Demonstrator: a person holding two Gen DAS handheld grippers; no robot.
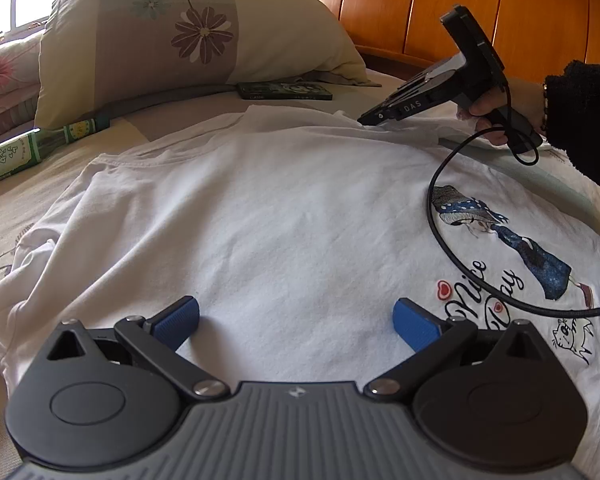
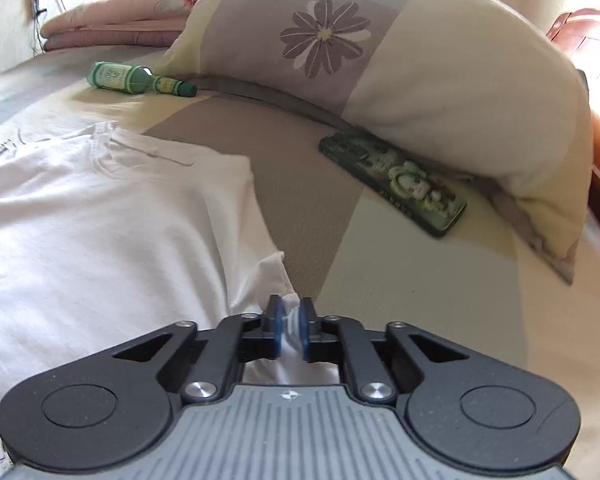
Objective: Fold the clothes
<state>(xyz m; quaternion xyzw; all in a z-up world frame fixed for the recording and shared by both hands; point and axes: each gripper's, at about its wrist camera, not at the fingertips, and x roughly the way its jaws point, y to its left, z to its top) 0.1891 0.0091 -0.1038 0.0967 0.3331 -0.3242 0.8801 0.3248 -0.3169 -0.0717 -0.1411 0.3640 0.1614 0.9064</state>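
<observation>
The white T-shirt (image 1: 260,208) is lying spread on the bed (image 2: 420,280), printed side up, with its figure and lettering showing at the right of the left wrist view. No fold is showing in either view; the body of the garment is resting flat, so the task is judged to be at its opening step, with every fold still to be made.

The right gripper (image 2: 291,320) is pinching a bunched corner of the T-shirt, white cloth pressed between its blue pads with almost no gap. In the left wrist view its tip is meeting the far edge of the garment, and a hand in a dark sleeve is holding its handle. The left gripper (image 1: 296,320) is standing wide over the middle of the T-shirt, nothing between its blue pads (image 1: 178,322); whether they are touching the cloth cannot be told.

A flowered pillow (image 2: 400,60), a green bottle (image 2: 140,78) and a dark flat case (image 2: 396,184) are lying on the bed beyond the garment, clear of it.

Limits of view: which part of the shirt is being held, sleeve or shoulder, cannot be told. The near hem is hidden under the left gripper's body, and the garment's right side is running out of frame. A black cable (image 1: 440,216) is trailing across the print.
</observation>
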